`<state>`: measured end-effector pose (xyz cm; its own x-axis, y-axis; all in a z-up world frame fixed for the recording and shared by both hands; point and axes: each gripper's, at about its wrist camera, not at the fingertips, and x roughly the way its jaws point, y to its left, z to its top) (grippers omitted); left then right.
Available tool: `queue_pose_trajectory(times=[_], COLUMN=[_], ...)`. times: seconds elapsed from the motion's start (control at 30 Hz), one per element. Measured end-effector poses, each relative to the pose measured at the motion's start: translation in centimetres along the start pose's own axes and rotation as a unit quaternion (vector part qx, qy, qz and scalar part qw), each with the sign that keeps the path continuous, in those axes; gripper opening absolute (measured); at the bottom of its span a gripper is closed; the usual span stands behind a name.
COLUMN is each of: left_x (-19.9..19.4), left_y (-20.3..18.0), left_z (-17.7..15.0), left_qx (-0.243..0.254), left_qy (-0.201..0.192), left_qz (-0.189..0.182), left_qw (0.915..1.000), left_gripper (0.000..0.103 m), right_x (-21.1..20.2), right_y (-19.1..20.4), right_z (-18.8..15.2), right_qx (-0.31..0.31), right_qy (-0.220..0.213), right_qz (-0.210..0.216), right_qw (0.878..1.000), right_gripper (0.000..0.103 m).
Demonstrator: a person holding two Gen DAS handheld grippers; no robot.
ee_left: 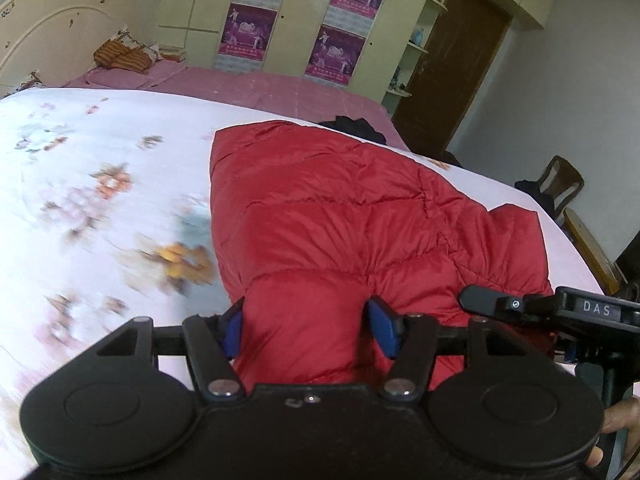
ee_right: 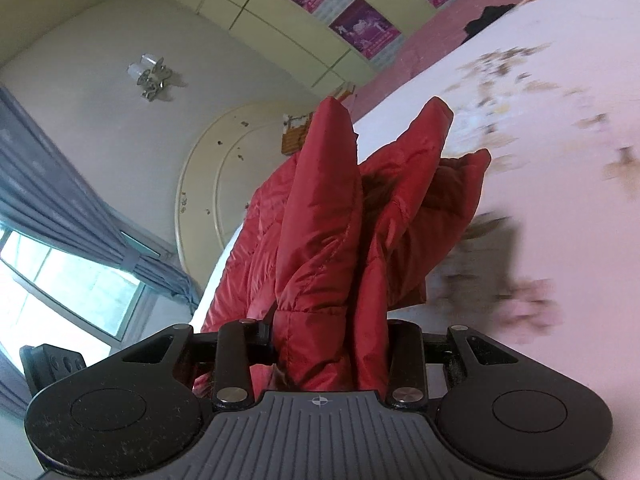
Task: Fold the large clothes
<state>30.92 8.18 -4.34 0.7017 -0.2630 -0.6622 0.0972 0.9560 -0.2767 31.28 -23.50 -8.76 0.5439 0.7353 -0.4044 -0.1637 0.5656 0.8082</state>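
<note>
Pinching red jacket (ee_left: 340, 216): left gripper (ee_left: 308, 330), right gripper (ee_right: 330, 344); right fingertips hidden in folds.

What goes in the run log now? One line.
left gripper: shut on red jacket | right gripper: shut on red jacket | surface: floral bedspread

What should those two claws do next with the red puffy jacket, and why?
Probably carry the gripped edge across and lay it onto the rest of the red jacket. Both the left claw and right claw pinch bunched fabric lifted off the floral bedspread, so a fold seems underway.
</note>
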Motion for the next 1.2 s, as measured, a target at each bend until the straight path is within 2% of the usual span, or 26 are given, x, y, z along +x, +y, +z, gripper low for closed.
queue_pose_trajectory(times=[0.2,0.37,0.5,0.67,0.9,1.03,1.2], left_x=[0.1,0.4,1.4,3.4,6.0,6.5,6.6], left_y=[9.6,15.5,19.1,21.5,24.8,24.8,25.1], left_z=[3.3,5.6,7.0,8.3,7.1,6.6,6.7], left_qx=[-0.008,-0.003,-0.008,-0.003,0.016,0.038,0.05], left_qy=[0.009,0.01,0.005,-0.003,0.008,0.013,0.014], left_qz=[0.004,0.02,0.032,0.044,0.061,0.063,0.064], left_qw=[0.9999,0.9997,0.9995,0.999,0.998,0.9972,0.9966], left_gripper=[0.06,0.06,0.06,0.06,0.061,0.064,0.071], right_x=[8.8,15.9,20.6,25.2,28.9,29.3,28.5], right_y=[4.8,7.4,8.6,8.8,7.0,5.7,5.2], right_z=[-1.9,-2.5,-2.1,-1.5,-1.7,-1.7,-1.8], right_qx=[0.01,0.018,0.01,0.003,0.003,0.003,0.007], right_qy=[0.003,0.008,0.016,0.023,0.039,0.046,0.038], right_qz=[-0.007,-0.005,-0.007,-0.014,-0.044,-0.067,-0.073], right_qw=[1.0,1.0,1.0,1.0,0.998,0.997,0.997], right_gripper=[0.036,0.036,0.036,0.036,0.038,0.051,0.055])
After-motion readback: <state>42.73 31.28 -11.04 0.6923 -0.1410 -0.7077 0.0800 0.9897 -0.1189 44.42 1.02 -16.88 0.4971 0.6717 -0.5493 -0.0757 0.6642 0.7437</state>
